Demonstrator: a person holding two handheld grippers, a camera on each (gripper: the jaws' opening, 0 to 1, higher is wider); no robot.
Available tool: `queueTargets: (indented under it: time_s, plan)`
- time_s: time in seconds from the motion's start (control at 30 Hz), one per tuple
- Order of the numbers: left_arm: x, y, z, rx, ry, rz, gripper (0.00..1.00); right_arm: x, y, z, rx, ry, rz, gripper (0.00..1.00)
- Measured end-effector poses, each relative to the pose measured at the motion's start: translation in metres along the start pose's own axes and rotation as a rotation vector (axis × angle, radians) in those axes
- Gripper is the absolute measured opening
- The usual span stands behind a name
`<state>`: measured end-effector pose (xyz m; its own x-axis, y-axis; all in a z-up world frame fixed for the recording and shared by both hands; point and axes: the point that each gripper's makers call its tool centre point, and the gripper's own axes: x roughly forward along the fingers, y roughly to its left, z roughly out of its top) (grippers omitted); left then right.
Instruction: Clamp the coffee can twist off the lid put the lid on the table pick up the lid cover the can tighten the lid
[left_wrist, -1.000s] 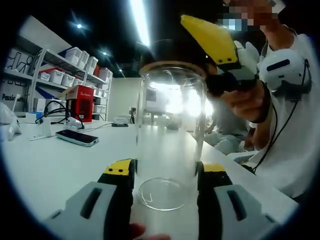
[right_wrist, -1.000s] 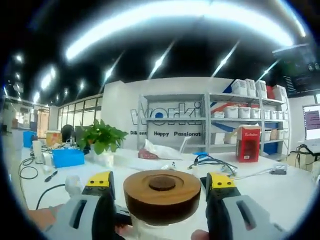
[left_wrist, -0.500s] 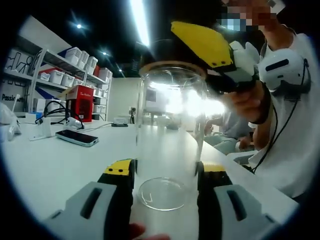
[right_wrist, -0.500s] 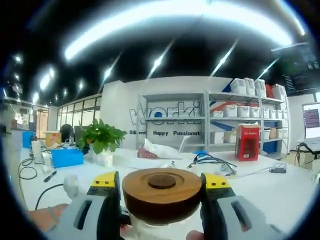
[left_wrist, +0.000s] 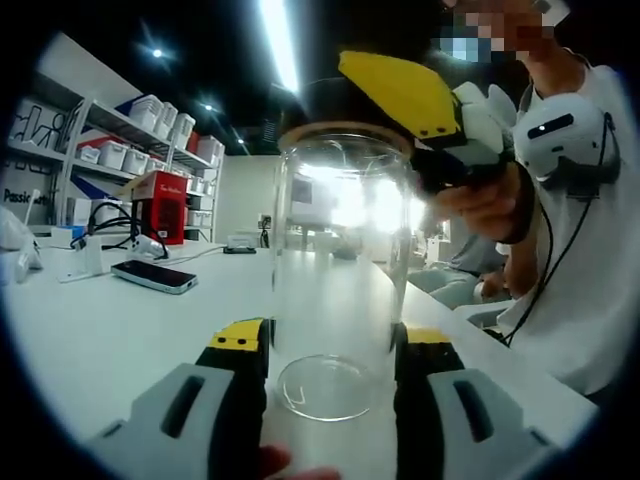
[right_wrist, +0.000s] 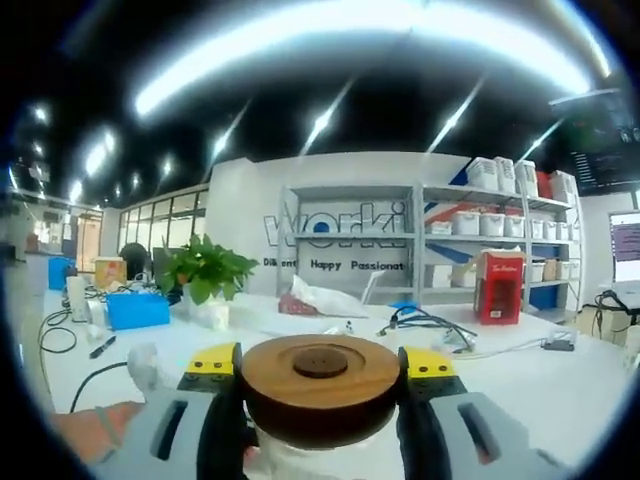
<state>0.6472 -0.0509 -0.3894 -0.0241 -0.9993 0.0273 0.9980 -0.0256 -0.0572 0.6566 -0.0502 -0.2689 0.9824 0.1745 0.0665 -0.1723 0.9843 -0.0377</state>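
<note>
Left hand-held gripper (left_wrist: 330, 350) clamped the clear coffee can (left_wrist: 340, 270) low on its glass wall, jaws pressed against both sides near the base, so the can stood upright at the centre of the left gripper view, on or just above the white surface (left_wrist: 110, 330). Right hand-held gripper (right_wrist: 320, 365) had its jaws closed on the round wooden lid (right_wrist: 320, 385), one yellow-tipped jaw at nine o'clock of the lid and one at three o'clock. From the left gripper view that same gripper reached in from two o'clock, sitting over the dark lid on top of the can.

Judging by this, the twist was in hand, and whether the lid was coming off or going on could not be told. The risk lay in the smooth glass: if the left jaws gripped too lightly, the can might turn with the lid instead of resisting. An off-axis twist from the right could tip the can or jam the lid crooked on the rim.

Farther out, a phone (left_wrist: 153, 275) lay at nine o'clock of the can, with a red box (left_wrist: 160, 205) and shelves (left_wrist: 120, 140) behind it. A potted plant (right_wrist: 205, 275) stood at ten o'clock of the lid, well apart.
</note>
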Motion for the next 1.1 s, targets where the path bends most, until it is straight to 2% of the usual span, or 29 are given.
queueTargets:
  time_s: [0.27,0.5,0.77,0.93,1.1]
  plan:
    - [0.000,0.001,0.000,0.000,0.000,0.005,0.39,0.000,0.003,-0.001,0.002,-0.001,0.088,0.55]
    - [0.000,0.001,0.000,0.000,0.000,0.006,0.39,0.003,0.006,0.001,0.008,-0.010,0.198,0.55]
    - [0.000,0.001,0.000,0.000,0.001,0.008,0.39,0.005,0.011,0.001,0.007,-0.012,0.367,0.55]
    - [0.000,0.001,0.000,0.001,0.001,0.008,0.39,0.005,0.013,0.001,0.023,-0.017,0.446,0.55]
    - [0.000,0.001,0.000,-0.001,0.001,0.008,0.39,0.005,0.018,0.002,0.033,-0.021,0.578,0.55]
